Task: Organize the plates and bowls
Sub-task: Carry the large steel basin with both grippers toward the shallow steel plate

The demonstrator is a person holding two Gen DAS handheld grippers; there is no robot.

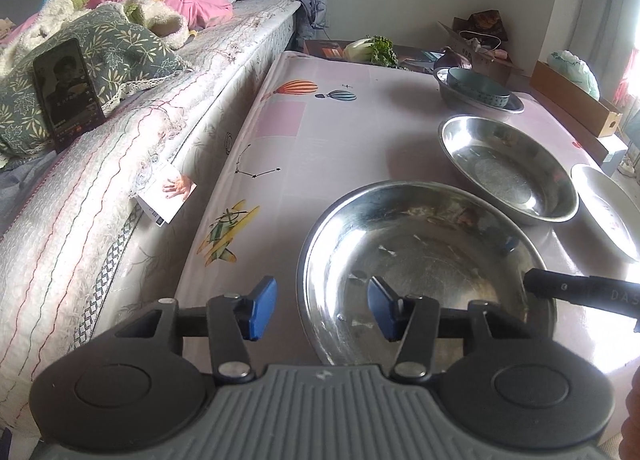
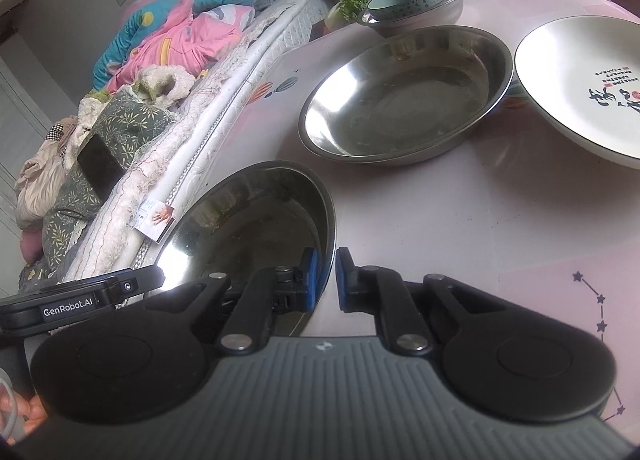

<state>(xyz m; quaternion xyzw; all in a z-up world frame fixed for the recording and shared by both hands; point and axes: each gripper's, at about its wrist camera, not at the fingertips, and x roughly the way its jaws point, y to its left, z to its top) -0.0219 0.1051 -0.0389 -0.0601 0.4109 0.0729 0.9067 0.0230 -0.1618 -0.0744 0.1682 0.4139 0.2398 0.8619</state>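
Steel plate [image 2: 256, 220] rim clamped in right gripper [image 2: 325, 276], left gripper [image 1: 322, 306] apart, straddling its rim

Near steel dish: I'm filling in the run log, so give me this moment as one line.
right claw: shut on near steel dish rim | left claw: open, straddling opposite rim | second steel dish: on table, untouched

Left gripper [image 1: 322, 308] parted, right gripper [image 2: 325, 280] clamped.

Bowl [image 1: 478, 90] in basin [image 1: 460, 98]; bed [image 1: 120, 188] left.
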